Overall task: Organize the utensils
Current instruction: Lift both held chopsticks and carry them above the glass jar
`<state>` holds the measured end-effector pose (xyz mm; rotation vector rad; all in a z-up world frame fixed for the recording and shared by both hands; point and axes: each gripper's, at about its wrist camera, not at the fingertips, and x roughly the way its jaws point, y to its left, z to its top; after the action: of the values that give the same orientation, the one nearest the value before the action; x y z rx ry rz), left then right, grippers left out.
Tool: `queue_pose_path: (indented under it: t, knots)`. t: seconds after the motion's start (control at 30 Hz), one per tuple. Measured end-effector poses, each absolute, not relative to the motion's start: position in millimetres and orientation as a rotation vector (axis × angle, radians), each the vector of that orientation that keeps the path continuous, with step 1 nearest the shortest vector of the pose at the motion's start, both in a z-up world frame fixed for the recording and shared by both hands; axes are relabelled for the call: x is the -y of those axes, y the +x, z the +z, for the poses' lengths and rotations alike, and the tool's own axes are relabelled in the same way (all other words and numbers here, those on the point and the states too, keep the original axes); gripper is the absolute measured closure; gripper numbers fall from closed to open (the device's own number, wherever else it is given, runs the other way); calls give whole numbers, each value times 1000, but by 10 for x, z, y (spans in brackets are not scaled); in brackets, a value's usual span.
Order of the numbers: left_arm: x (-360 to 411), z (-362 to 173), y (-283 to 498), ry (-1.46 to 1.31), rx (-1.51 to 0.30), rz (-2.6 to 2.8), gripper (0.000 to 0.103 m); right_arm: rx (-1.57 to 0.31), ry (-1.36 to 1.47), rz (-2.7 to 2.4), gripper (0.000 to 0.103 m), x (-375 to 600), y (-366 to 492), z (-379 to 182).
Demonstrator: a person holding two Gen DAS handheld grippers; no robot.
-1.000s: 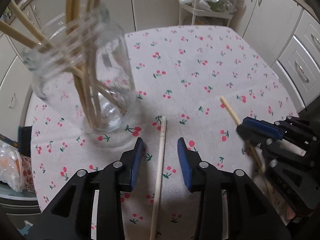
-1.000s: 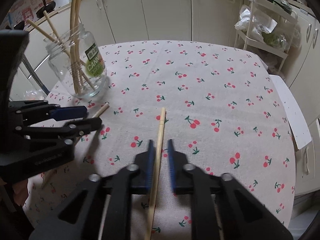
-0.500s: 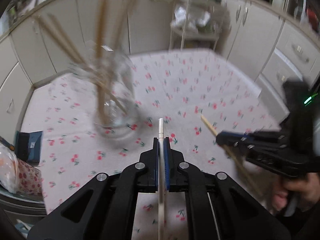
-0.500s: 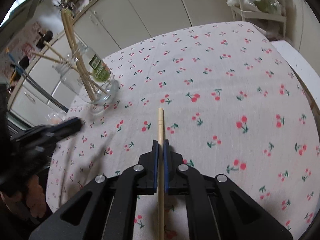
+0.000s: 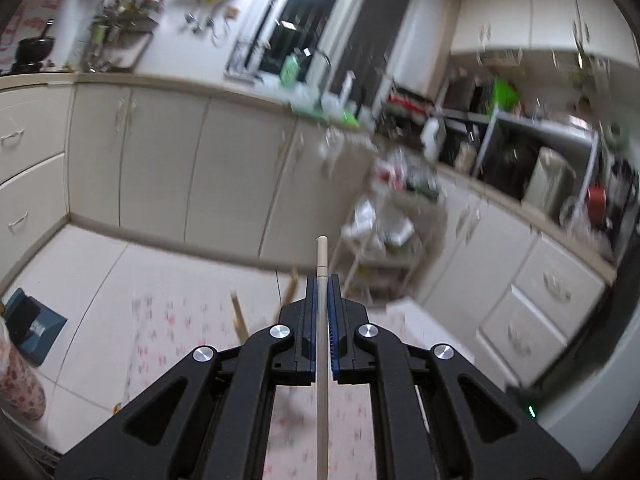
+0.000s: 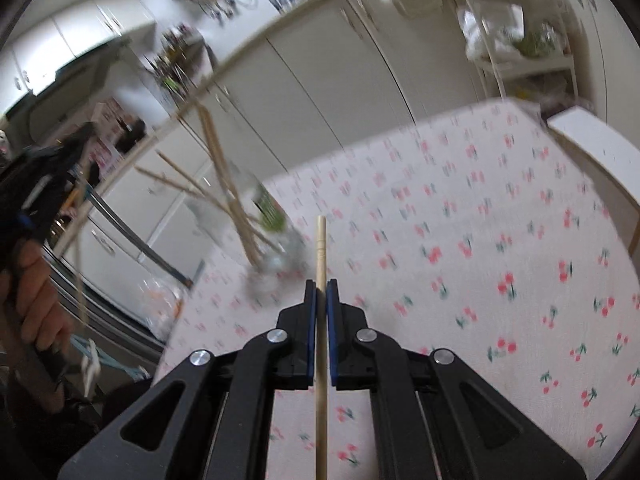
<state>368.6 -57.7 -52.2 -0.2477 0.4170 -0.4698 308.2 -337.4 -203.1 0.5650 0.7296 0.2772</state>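
Since a second ago, when its pads stood apart over a chopstick lying on the cloth, the left gripper [image 5: 321, 280] has clamped that chopstick [image 5: 322, 264] and swung up to face the kitchen cabinets [image 5: 236, 184], the stick's tip standing out past the fingertips. In its own blurred view only a strip of the cherry-print tablecloth [image 5: 180, 332] shows low down, with two stick tops [image 5: 239, 312] poking up by the pads. The right gripper [image 6: 320, 286] is likewise closed on a second chopstick [image 6: 320, 240], one stick to each gripper. Its view alone shows the table broadly, and beyond the pads the glass jar [image 6: 276, 256] standing on the cloth with about five chopsticks [image 6: 224, 184] fanning out of it, though blur makes the count uncertain. Far left there, a hand [image 6: 38, 296] holds the left gripper, raised above the table.
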Motion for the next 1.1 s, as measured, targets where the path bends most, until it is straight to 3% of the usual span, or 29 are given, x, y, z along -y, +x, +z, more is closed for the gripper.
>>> queue_pose_path:
  t: [0.43,1.1]
  knots:
    - [741,-287,4172,-316,-208,-311,98,-389,535,199,97,3353,3062,-1304]
    - [882,-624,4431,-288,-109,-172,98,-267,545,185,97,3332,3325,-1031]
